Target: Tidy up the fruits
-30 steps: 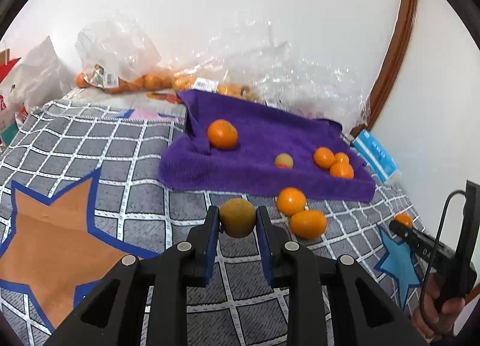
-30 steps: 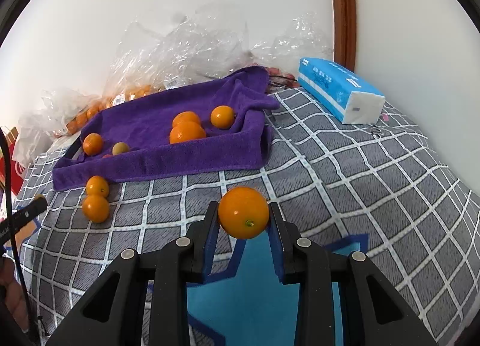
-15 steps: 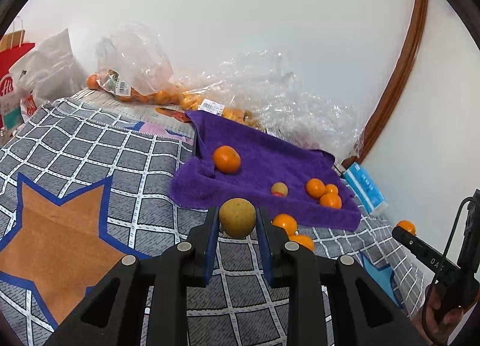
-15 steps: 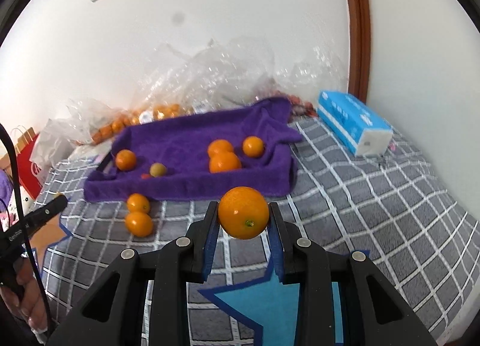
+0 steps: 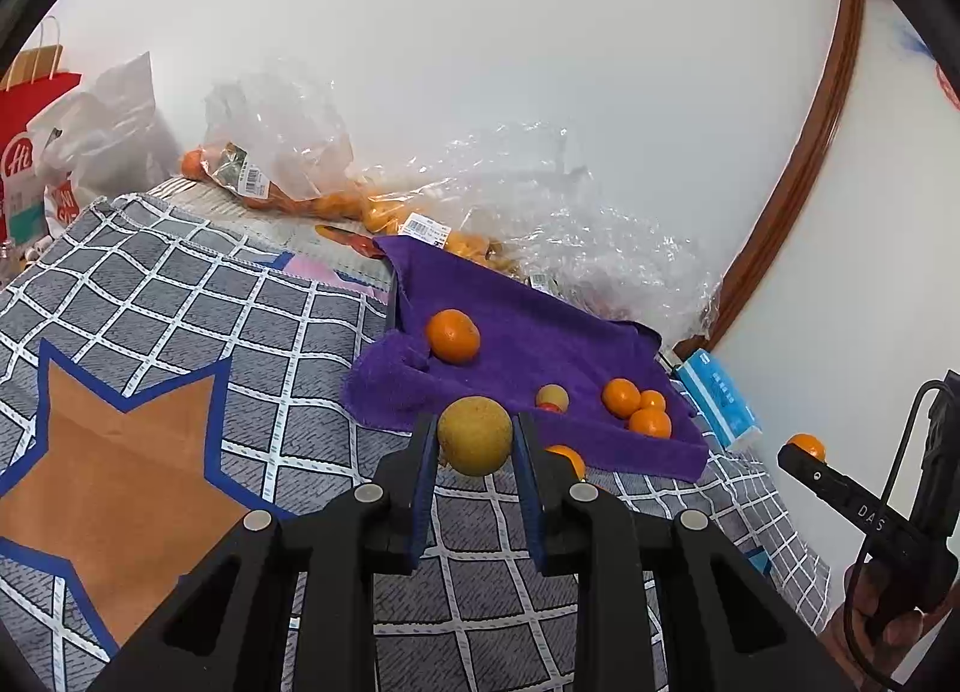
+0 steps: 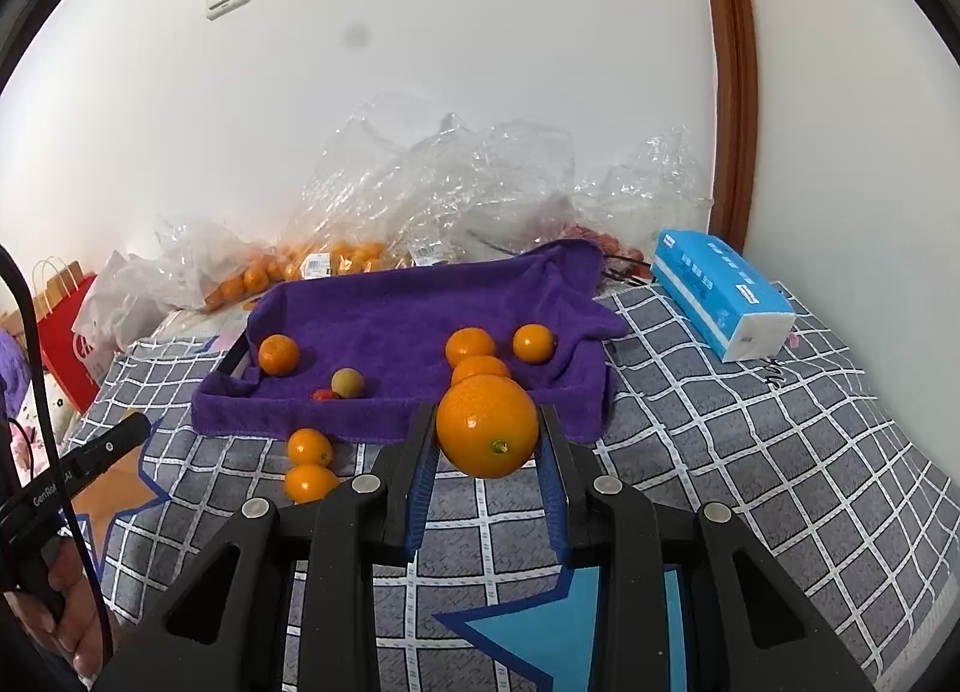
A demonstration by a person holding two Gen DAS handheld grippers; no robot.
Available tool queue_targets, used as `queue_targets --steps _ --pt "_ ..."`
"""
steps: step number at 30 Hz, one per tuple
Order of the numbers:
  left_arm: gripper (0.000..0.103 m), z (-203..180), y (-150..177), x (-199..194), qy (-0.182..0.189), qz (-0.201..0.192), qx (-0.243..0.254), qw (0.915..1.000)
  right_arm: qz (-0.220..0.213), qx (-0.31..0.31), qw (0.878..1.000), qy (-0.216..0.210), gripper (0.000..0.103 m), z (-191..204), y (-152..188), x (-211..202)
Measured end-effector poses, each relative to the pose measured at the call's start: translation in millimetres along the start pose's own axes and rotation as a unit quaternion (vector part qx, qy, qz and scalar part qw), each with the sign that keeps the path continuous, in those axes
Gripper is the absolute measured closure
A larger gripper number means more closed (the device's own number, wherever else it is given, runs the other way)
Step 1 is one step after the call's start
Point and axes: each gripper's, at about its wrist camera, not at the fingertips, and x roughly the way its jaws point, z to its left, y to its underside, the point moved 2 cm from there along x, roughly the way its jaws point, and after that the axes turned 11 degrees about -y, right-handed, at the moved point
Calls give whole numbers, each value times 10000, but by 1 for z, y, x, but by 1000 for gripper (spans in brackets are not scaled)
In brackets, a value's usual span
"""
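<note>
My left gripper (image 5: pixel 474 437) is shut on a yellow-brown round fruit (image 5: pixel 474 435), held above the checked cover just in front of the purple towel-lined tray (image 5: pixel 540 344). My right gripper (image 6: pixel 487 434) is shut on a large orange (image 6: pixel 487 427), held in the air before the same purple tray (image 6: pixel 420 308). On the towel lie several oranges (image 6: pixel 279 354), a small yellow-green fruit (image 6: pixel 347 382) and a small red fruit (image 6: pixel 324 394). Two more oranges (image 6: pixel 308 446) rest on the cover in front of the tray. The right gripper with its orange (image 5: pixel 806 445) shows at the right of the left wrist view.
Clear plastic bags (image 6: pixel 456 182) with more oranges pile against the white wall behind the tray. A blue tissue pack (image 6: pixel 723 302) lies right of the tray. A red paper bag (image 5: pixel 30 152) stands at far left. The checked cover (image 6: pixel 780 452) carries star patches.
Both grippers have risen with their fruit still held, so the tray and wall sit lower and farther in each view. The left view has rolled a little.
</note>
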Motion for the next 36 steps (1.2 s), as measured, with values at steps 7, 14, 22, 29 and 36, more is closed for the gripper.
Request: queue_targets --steps 7,14,22,29,36 --pt "80 4 -2 -2 -16 -49 -105 9999 -67 101 9999 38 72 1 -6 0" --pt "80 6 -3 -4 -89 -92 -184 9997 -77 39 9999 100 72 5 -12 3" --pt "80 11 -6 -4 -234 -170 -299 9991 -40 -11 9998 175 72 6 -19 11" --pt "80 13 -15 -2 -404 2 -296 9987 -41 -66 9999 111 72 7 -25 20" --pt "80 -2 -50 -8 -474 -37 33 9989 -51 -107 9999 19 72 9 -34 37"
